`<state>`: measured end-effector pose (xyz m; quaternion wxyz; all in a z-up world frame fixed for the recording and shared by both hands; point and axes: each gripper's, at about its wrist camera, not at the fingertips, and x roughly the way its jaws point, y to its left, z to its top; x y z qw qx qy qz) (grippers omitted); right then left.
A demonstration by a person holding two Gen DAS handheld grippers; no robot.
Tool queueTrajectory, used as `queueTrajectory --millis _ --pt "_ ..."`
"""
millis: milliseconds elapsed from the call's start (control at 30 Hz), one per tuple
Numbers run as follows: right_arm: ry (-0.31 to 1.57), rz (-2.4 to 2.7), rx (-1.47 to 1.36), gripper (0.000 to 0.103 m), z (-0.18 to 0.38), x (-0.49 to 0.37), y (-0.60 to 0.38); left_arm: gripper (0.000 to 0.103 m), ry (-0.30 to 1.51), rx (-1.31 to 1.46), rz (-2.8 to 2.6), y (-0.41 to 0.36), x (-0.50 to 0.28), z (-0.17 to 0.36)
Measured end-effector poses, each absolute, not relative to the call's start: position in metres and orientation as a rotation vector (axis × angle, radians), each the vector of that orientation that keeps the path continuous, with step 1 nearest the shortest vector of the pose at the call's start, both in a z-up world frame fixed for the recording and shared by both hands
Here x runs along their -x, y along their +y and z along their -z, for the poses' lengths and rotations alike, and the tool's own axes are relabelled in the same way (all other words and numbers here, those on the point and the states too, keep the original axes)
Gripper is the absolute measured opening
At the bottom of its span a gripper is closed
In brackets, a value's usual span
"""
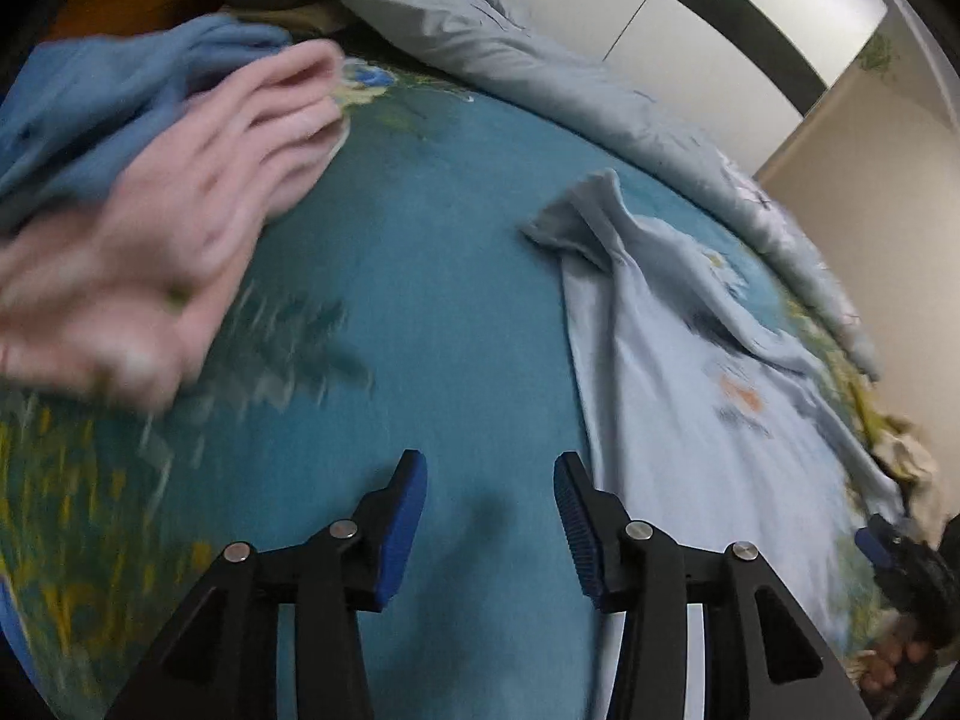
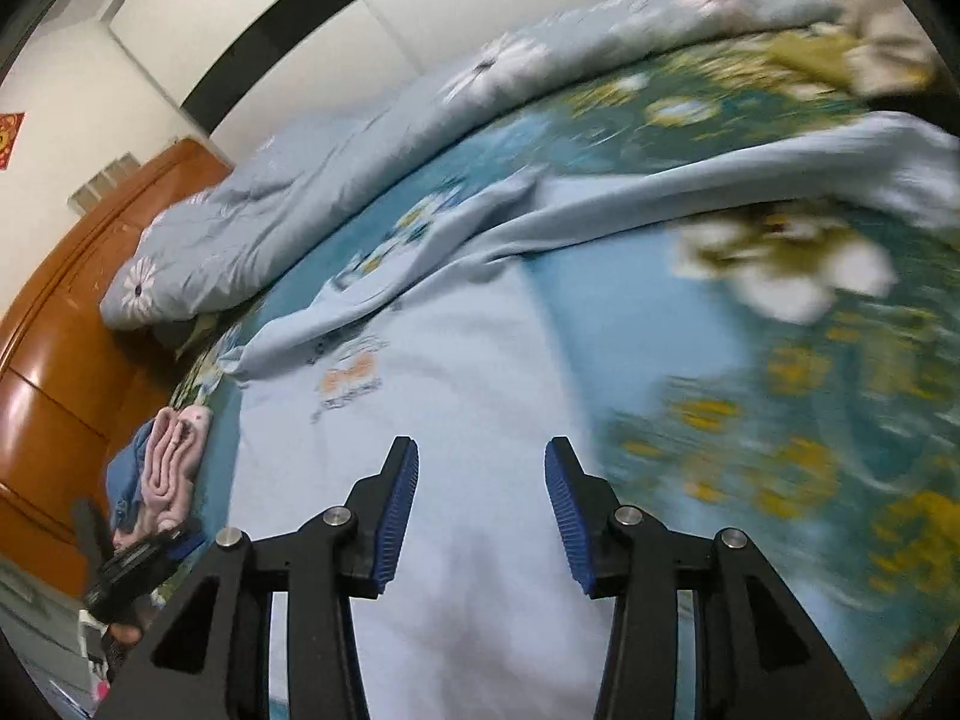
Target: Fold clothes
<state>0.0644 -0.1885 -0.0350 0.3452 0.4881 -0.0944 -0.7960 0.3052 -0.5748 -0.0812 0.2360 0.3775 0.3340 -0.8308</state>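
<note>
Presently both tongs parted and empty, left gripper (image 1: 491, 525) over teal bedsheet (image 1: 432, 276), right gripper (image 2: 480, 516) over pale blue shirt (image 2: 456, 396), pink garment (image 1: 180, 222) alongside.

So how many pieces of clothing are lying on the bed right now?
3: a light blue shirt spread flat by the grippers, and a pink garment lying on a darker blue garment near the headboard. More may be hidden.
</note>
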Motion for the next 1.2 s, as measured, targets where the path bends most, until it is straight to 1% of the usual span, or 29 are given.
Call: queueTrajectory --millis 233,300,400,567,633,667,733,767,833,867,933,1067,1200 --pt "-0.231 1.983 -1.269 0.045 0.044 -0.031 -0.261 0.048 0.615 -1.111 2.316 -0.575 -0.237 0.089" --pt "-0.218 1.964 -1.258 0.045 0.048 -0.025 -0.275 0.048 0.614 -1.128 2.336 -0.575 -0.228 0.09" --pt "-0.259 1.92 -1.265 0.045 0.057 -0.015 -0.288 0.048 0.616 -1.14 2.38 -0.57 -0.221 0.09" --pt "-0.361 1.886 -1.257 0.045 0.073 -0.003 -0.294 0.045 0.51 -1.177 2.395 -0.552 -0.198 0.09" --pt "-0.387 1.866 -1.244 0.045 0.08 -0.003 -0.292 0.035 0.509 -1.179 2.397 -0.551 -0.196 0.089" --pt "-0.39 1.853 -1.243 0.045 0.084 -0.003 -0.291 0.026 0.521 -1.179 2.402 -0.551 -0.196 0.089" --pt "-0.389 1.829 -1.237 0.045 0.088 -0.004 -0.287 0.012 0.568 -1.174 2.407 -0.551 -0.195 0.088" --pt "-0.387 1.82 -1.227 0.045 0.088 -0.005 -0.285 0.007 0.587 -1.173 2.405 -0.551 -0.194 0.088" --pt "-0.378 1.818 -1.21 0.045 0.086 -0.006 -0.282 0.006 0.608 -1.175 2.389 -0.551 -0.191 0.087" --pt "-0.373 1.819 -1.202 0.045 0.085 -0.007 -0.281 0.006 0.589 -1.172 2.38 -0.551 -0.191 0.085" --pt "-0.376 1.807 -1.201 0.045 0.088 -0.007 -0.278 0.006 0.524 -1.154 2.359 -0.55 -0.191 0.077" --pt "-0.421 1.778 -1.2 0.045 0.091 -0.004 -0.272 0.006 0.328 -1.115 2.288 -0.559 -0.191 0.053" --pt "-0.436 1.775 -1.2 0.045 0.091 -0.005 -0.269 0.006 0.028 -1.028 2.153 -0.576 -0.183 0.018"
